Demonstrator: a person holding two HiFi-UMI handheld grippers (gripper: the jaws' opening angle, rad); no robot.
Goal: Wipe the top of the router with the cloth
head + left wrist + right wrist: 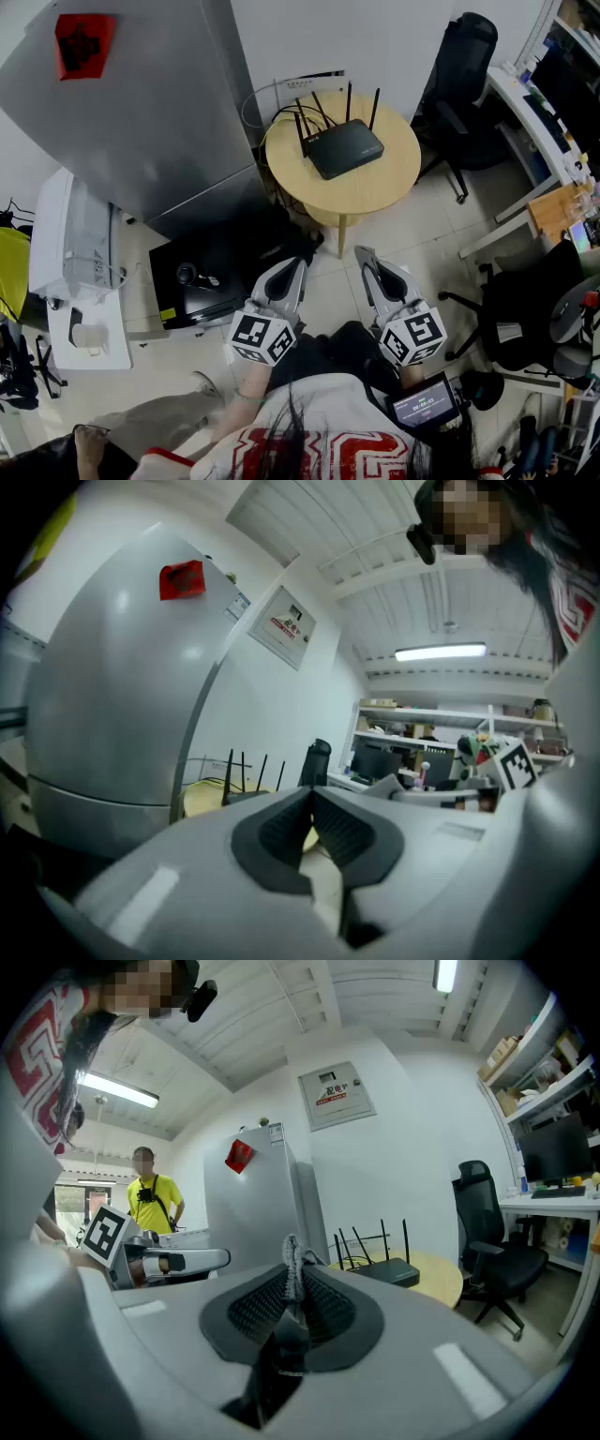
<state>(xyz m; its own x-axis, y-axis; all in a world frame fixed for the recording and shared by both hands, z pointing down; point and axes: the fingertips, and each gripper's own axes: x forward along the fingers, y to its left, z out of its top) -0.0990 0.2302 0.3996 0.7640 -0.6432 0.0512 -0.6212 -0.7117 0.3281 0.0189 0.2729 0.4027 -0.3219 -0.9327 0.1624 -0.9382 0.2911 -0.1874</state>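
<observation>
The black router (344,147) with several upright antennas lies on a round wooden table (394,183), well ahead of both grippers. My left gripper (302,264) hangs over the floor short of the table, its jaws shut with nothing between them. My right gripper (364,253) is level with it on the right. In the right gripper view its jaws are shut on a grey cloth (293,1267), of which a small fold sticks up past the pads. The router (391,1271) lies beyond on the table (442,1281). In the left gripper view the router's antennas (244,772) rise past the shut left gripper (311,797).
A tall grey fridge (141,103) stands left of the table, with a black safe (192,274) and a white appliance (70,244) on the floor nearby. Cables (272,98) loop behind the table. A black office chair (467,89) and a desk (525,122) stand to the right. A person in yellow (155,1199) stands far off.
</observation>
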